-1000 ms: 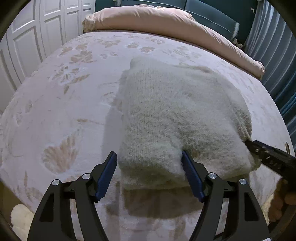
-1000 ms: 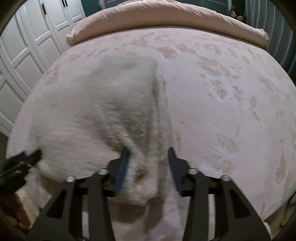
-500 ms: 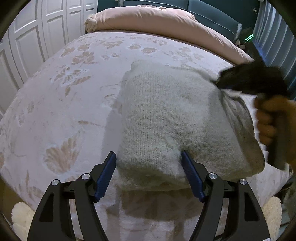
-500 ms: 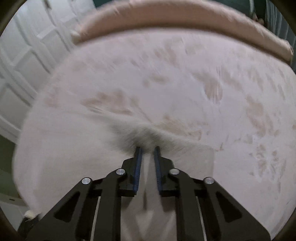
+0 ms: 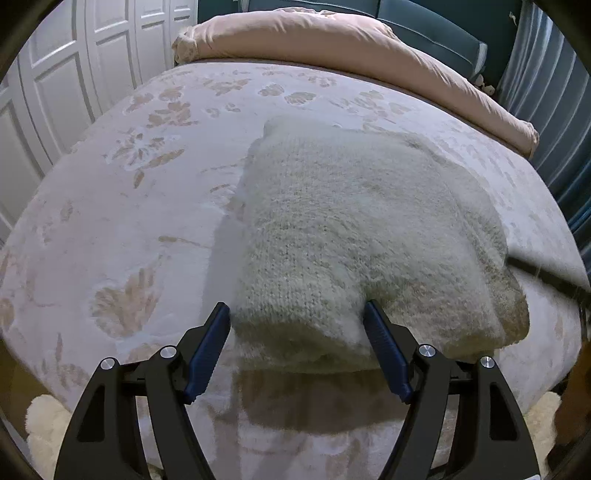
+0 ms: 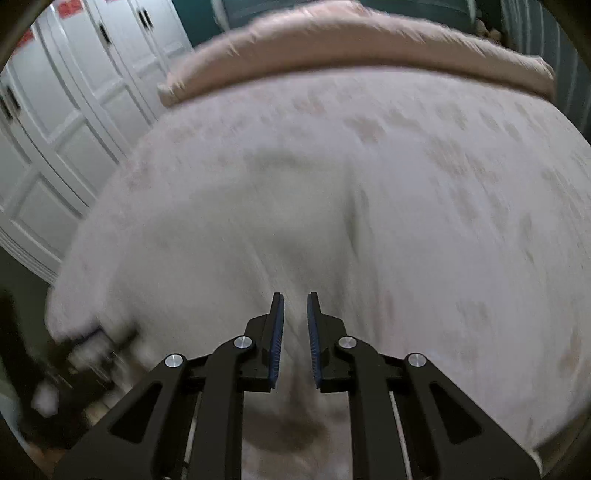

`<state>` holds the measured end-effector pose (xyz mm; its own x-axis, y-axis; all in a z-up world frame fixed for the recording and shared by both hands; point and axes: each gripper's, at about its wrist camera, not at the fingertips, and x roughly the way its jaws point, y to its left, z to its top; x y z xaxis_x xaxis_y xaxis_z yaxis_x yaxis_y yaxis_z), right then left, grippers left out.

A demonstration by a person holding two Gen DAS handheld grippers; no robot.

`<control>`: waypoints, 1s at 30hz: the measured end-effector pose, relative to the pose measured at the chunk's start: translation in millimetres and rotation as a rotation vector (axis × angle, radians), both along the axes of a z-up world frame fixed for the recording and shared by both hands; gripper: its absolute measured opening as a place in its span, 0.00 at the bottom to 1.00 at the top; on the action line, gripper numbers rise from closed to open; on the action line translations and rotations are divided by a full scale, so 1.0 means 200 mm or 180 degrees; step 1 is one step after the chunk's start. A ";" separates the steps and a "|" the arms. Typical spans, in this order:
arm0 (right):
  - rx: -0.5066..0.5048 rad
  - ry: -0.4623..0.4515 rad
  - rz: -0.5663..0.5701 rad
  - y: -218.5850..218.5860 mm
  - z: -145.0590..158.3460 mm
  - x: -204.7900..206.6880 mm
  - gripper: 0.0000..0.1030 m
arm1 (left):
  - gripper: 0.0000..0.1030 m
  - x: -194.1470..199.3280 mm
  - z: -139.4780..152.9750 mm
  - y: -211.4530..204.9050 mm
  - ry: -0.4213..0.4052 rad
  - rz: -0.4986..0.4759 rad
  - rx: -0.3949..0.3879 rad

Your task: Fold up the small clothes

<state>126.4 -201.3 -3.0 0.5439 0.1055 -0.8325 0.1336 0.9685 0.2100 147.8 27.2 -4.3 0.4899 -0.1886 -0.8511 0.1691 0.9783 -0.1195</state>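
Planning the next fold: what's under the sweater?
The sweater lies on the floral bedspread, its near edge hanging over the bed's edge. Whatever is tucked beneath its folded layers is hidden.

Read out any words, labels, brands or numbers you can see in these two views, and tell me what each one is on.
No readable text in either view.
Red stickers on the top of the white wardrobe doors: too blurred and small to read, if they carry writing at all.
Knitted sweater, floral bedspread, pink duvet, left gripper and right gripper: no label, brand or number shows.

White panelled wardrobe doors [image 5: 74, 92], teal curtains [image 5: 546, 74]
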 end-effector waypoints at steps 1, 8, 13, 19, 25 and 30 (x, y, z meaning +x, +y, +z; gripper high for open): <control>0.0035 0.0065 -0.0037 -0.02 -0.06 -0.01 0.13 | 0.70 -0.01 0.00 -0.01 -0.0011 0.0003 0.0027; 0.0099 -0.0200 -0.0244 -0.02 0.07 -0.11 0.20 | 0.70 -0.08 0.08 -0.04 -0.0144 0.0007 0.0203; -0.0123 -0.0331 -0.0388 0.03 0.11 -0.31 0.36 | 0.70 -0.15 0.11 -0.05 -0.0183 -0.0002 0.0259; -0.0255 -0.0256 -0.0625 0.03 0.00 -0.50 0.55 | 0.75 -0.30 0.06 -0.08 -0.0219 0.0003 0.0413; -0.0490 -0.0152 -0.0626 0.11 -0.15 -0.58 0.56 | 0.80 -0.43 -0.05 -0.06 -0.0321 0.0033 0.0455; -0.0507 -0.0107 -0.0572 0.18 -0.24 -0.63 0.64 | 0.83 -0.47 -0.13 -0.03 -0.0346 0.0142 0.0505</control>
